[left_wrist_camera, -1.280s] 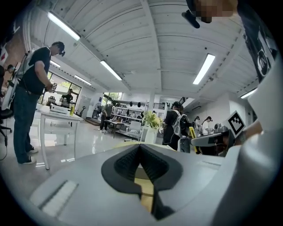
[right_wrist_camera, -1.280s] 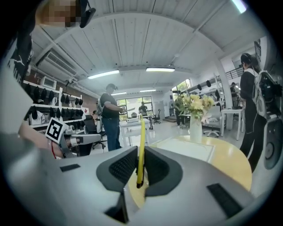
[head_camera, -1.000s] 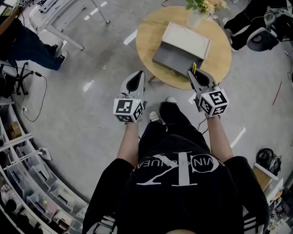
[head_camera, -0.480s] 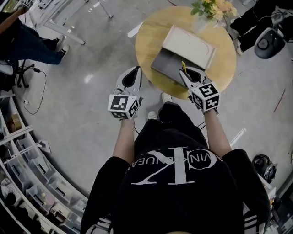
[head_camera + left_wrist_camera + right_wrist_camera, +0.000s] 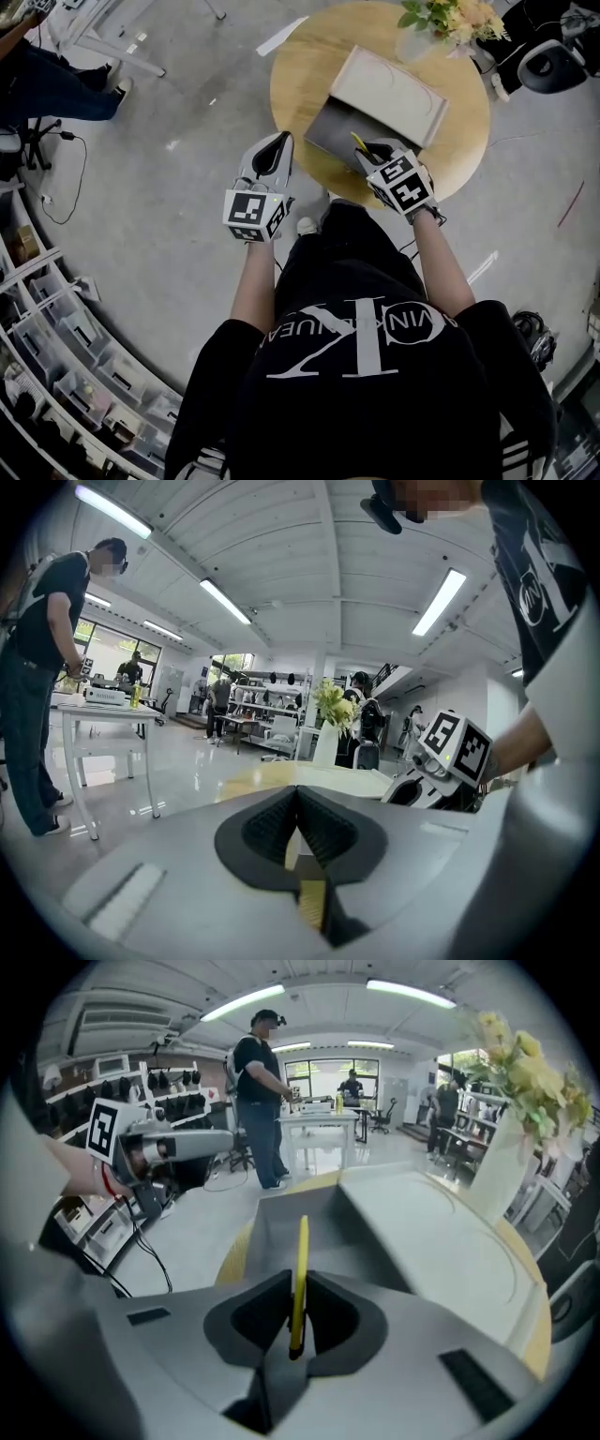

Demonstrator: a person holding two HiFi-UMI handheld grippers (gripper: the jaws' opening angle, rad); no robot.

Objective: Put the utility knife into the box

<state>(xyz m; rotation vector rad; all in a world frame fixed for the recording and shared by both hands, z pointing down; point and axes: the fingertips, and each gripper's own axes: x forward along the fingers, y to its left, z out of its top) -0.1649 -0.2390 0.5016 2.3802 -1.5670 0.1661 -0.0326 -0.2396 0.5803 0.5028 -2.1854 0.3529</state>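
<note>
Over the near edge of the box [image 5: 330,129], right gripper [image 5: 368,150] pinches the utility knife [image 5: 359,142] by its tail; left gripper [image 5: 279,145] is closed, empty. Thin grip, so it might pivot and miss onto the surface [image 5: 300,61].

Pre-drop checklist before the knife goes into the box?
1. Utility knife gripped: ok, right tool shut on it, yellow body pointing ahead.
2. Box open: ok, lid folded back.
3. Box interior free: ok, nothing seen inside.
4. Knife over opening: ok, tip above the near edge; height cannot tell.
5. Left tool out of the way: ok, shut, empty, beside the table.
6. Vase clear: ok, beyond the lid.
</note>
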